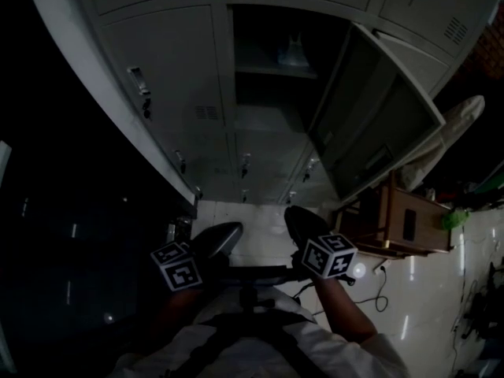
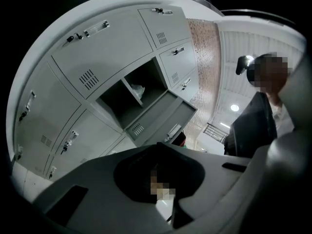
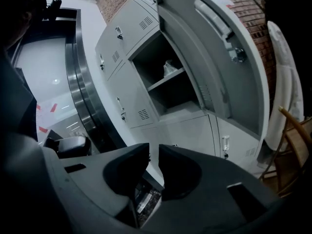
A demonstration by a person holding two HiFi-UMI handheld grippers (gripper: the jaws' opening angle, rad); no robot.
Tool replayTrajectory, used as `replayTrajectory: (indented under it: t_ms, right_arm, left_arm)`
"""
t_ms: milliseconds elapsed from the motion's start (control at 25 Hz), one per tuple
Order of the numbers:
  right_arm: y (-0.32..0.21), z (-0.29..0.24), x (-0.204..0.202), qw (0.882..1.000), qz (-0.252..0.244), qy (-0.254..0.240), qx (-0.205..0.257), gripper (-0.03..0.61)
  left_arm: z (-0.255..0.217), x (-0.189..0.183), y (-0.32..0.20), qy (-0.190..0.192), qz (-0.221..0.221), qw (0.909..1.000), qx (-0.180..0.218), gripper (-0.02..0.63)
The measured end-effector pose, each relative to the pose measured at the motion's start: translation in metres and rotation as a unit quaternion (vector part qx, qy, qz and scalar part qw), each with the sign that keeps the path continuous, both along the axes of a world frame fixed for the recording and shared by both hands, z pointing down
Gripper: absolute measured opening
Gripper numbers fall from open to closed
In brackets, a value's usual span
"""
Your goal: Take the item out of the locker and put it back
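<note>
The grey locker bank fills the head view, and one compartment (image 1: 276,61) stands open with its door (image 1: 378,116) swung out to the right. A pale, crumpled item (image 1: 293,52) sits on the shelf inside, also seen as the item (image 2: 138,89) and the item (image 3: 169,68). Both grippers are low and well short of the locker. My left gripper (image 1: 219,239) has its dark pads together at the tip (image 2: 158,147), with nothing in them. My right gripper (image 1: 303,225) shows a narrow slit between its pads (image 3: 153,152), with nothing between them.
A wooden stand (image 1: 402,219) and a white padded board (image 1: 453,128) are just right of the open door. A chair base (image 1: 252,278) and a cable (image 1: 379,288) lie on the pale floor below. A person (image 2: 258,116) stands at the right of the left gripper view.
</note>
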State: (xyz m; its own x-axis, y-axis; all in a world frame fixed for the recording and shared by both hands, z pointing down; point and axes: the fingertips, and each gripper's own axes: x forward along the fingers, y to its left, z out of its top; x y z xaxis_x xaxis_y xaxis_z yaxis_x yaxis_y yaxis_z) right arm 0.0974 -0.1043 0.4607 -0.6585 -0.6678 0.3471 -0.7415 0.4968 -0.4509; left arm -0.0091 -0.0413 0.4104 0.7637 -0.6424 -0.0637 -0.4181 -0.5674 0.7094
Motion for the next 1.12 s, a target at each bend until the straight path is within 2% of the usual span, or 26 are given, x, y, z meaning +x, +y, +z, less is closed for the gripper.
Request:
replayTrajectory:
  t_ms: [160, 320, 640, 840, 1000, 1120]
  right_arm:
    - [-0.031, -0.019, -0.009, 0.999, 0.025, 0.01, 0.022, 0.063]
    - [-0.063, -0.041, -0.019, 0.997, 0.051, 0.029, 0.053, 0.063]
    - [-0.126, -0.091, -0.038, 0.984, 0.096, 0.088, 0.125, 0.066]
    - [-0.162, -0.12, -0.042, 0.969, 0.135, 0.132, 0.16, 0.154]
    - [-0.189, -0.149, -0.043, 0.955, 0.163, 0.158, 0.19, 0.179]
    - [-0.21, -0.163, -0.045, 0.95, 0.169, 0.17, 0.199, 0.2]
  left_arm:
    - [-0.007, -0.019, -0.022, 0.001, 0.009, 0.9999, 0.014, -0.006]
    - [-0.021, -0.034, -0.044, -0.013, 0.019, 0.9992, 0.033, -0.006]
    - [-0.041, -0.062, -0.083, -0.012, 0.058, 0.9964, 0.06, -0.006]
    - [-0.052, -0.071, -0.099, 0.001, 0.091, 0.9938, 0.064, -0.006]
    - [-0.059, -0.07, -0.113, 0.0, 0.112, 0.9908, 0.077, -0.006]
    - [-0.065, -0.068, -0.12, 0.001, 0.114, 0.9899, 0.085, -0.006]
